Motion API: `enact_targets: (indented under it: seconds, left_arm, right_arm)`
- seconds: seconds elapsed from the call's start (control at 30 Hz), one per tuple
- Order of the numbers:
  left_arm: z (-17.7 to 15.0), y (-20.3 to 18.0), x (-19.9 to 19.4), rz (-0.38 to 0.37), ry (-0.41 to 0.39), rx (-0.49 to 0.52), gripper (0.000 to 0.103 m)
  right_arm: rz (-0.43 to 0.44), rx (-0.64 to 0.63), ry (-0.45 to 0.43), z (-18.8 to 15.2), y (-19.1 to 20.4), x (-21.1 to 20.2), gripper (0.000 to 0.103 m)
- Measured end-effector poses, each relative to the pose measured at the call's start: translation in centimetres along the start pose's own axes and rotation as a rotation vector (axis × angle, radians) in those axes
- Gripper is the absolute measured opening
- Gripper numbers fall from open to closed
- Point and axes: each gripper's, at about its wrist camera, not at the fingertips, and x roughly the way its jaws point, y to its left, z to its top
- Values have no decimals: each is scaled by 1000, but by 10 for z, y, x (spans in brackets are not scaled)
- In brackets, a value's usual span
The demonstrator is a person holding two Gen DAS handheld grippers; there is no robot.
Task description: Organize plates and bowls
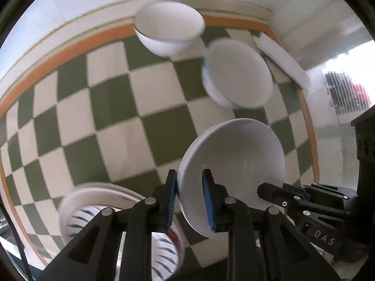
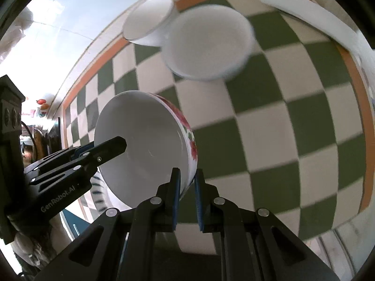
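Observation:
A white bowl (image 1: 234,161) with red flowers on its outside (image 2: 145,140) hangs tilted above the checkered tablecloth (image 1: 105,107). My left gripper (image 1: 190,180) is shut on its near rim, one blue pad inside the bowl and one outside. My right gripper (image 2: 187,175) is shut on the opposite rim and shows as a black finger at the bowl's right (image 1: 266,190). In the right wrist view the left gripper (image 2: 114,146) reaches into the bowl from the left. A plain white bowl (image 1: 168,28) and a blue-patterned bowl (image 1: 236,75) stand further back.
A plate (image 1: 77,213) with blue stripes lies on the cloth below my left gripper, partly hidden by it. A long white flat object (image 1: 281,58) lies at the far right edge of the cloth. The two far bowls (image 2: 206,42) stand close together.

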Motion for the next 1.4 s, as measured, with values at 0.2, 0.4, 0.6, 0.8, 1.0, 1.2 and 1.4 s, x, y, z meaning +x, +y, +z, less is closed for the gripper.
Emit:
enact_targets:
  seconds: [0.2,0.4,0.6,0.8,1.0,1.2,1.4]
  left_arm:
    - [-20,-27,34,13,53,33,19]
    - [-27,-37,55,5,99,42,19]
    - [-26,-41,66,11,127,44,19]
    - [-27,-42,67,28,130,31,19]
    - [-33,-35,20,37,-9,-51,21]
    - [2,-20,-8,-9,-85,-148,30]
    - [68,-11,5,-30,-83,-167,30]
  right_arm:
    - [-36,39,30,-28,-37,12,13]
    - [-45,80,60,-41,-63,28,13]
    - [-51,93,66,-42,-71,33,13]
    - [-61,85,90,-33,-65,38,13]
    - [-83,43,104,-28,-62,14,20]
    - [-74,4,-17,0,-56,-43,20]
    - [-34,-14,-84,61,-53,-45,22]
